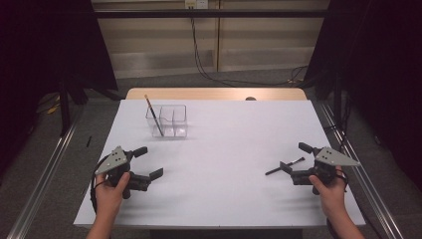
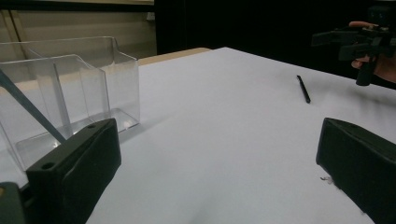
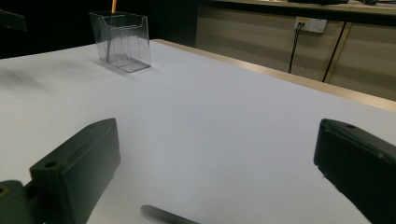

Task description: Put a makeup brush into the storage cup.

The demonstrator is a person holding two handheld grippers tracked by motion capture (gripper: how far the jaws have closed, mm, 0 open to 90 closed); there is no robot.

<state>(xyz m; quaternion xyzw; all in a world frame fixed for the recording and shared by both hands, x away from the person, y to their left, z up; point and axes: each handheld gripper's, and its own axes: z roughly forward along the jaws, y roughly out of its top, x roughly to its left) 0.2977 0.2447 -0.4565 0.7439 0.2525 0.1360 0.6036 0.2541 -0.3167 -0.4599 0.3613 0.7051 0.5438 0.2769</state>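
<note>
Both grippers rest wide open and empty on the table (image 1: 224,149): left gripper (image 1: 149,162), right gripper (image 1: 293,157). A black pen (image 1: 284,166) lies between the right jaws; a pencil (image 1: 154,115) stands in a clear box (image 1: 174,121)

Clear glossy plastic organiser box (image 1: 167,121); matt white table surface (image 1: 224,149); matt black plastic pen (image 1: 284,166).

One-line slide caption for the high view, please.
Both tools, left and right, open over the white table; black pen by the right tool, pencil in clear box.
</note>
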